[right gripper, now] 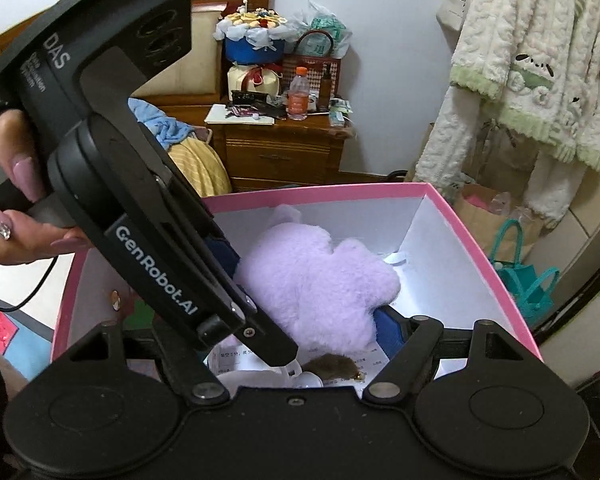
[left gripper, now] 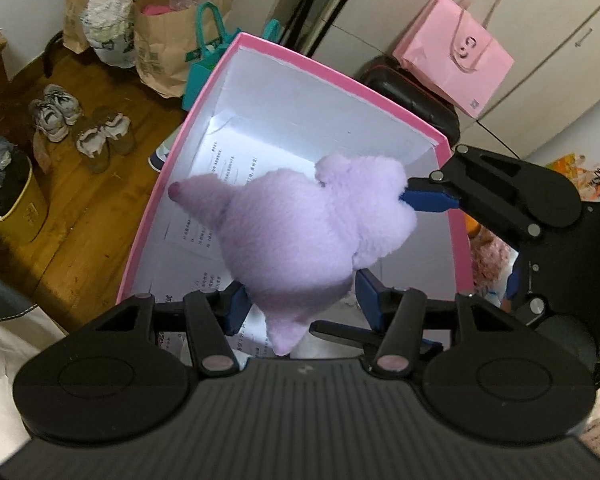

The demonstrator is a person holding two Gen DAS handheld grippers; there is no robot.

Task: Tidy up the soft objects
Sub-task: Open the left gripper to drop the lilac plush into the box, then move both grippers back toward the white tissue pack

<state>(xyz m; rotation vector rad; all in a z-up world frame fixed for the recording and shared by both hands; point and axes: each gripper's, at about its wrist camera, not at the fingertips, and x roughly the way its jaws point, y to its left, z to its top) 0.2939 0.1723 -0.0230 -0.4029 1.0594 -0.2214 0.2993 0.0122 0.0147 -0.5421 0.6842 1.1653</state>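
A fluffy lilac plush toy hangs over the open pink box with white inner walls. My left gripper is shut on the toy's lower part, blue pads pressed into both sides. My right gripper enters from the right and its blue pad touches the toy's upper lobe. In the right wrist view the plush toy fills the middle of the pink box, and the right gripper closes around it; the left gripper's body crosses in front and hides one right finger.
Printed paper sheets line the box floor. A small brown furry item lies at the box bottom. Shoes, a yellow bin, paper bags and a pink bag stand around. A wooden nightstand is behind.
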